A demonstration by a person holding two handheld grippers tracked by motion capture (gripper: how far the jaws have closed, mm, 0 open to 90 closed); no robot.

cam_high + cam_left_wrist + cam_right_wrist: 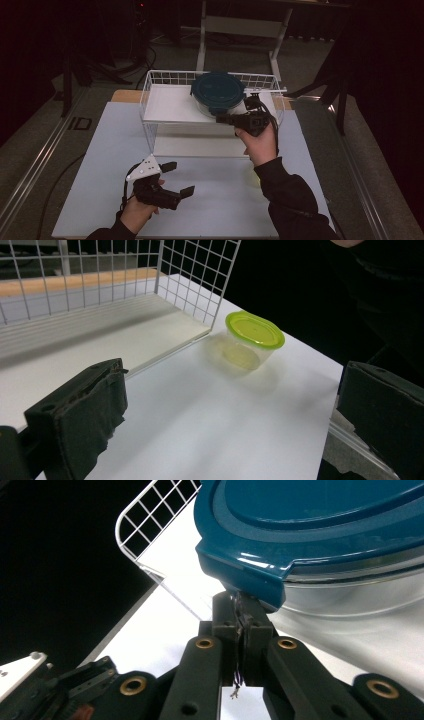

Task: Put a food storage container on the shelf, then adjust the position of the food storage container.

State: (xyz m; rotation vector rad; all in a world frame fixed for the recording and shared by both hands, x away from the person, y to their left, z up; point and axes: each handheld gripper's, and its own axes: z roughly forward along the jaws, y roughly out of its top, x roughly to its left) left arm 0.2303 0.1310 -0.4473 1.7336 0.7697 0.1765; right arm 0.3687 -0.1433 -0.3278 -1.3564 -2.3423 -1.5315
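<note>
A round clear container with a dark teal lid (217, 90) stands on the upper shelf of a white wire rack (150, 82). My right gripper (220, 119) is at its front, just under the lid's tab (240, 580). Its jaws are shut, and the tips (242, 615) lie tucked beneath that tab; I cannot tell if they pinch anything. My left gripper (179, 178) hovers low over the front left of the table, open and with nothing between the jaws (232, 410). It looks toward a small clear tub with a lime lid (254, 330) on the table beside the rack.
The rack's lower shelf (125, 335) lies flat on the white table (100, 150), with wire walls (190, 270) around it. The small tub sits close to the right sleeve (285, 190). Table legs and dark stands rise behind the rack.
</note>
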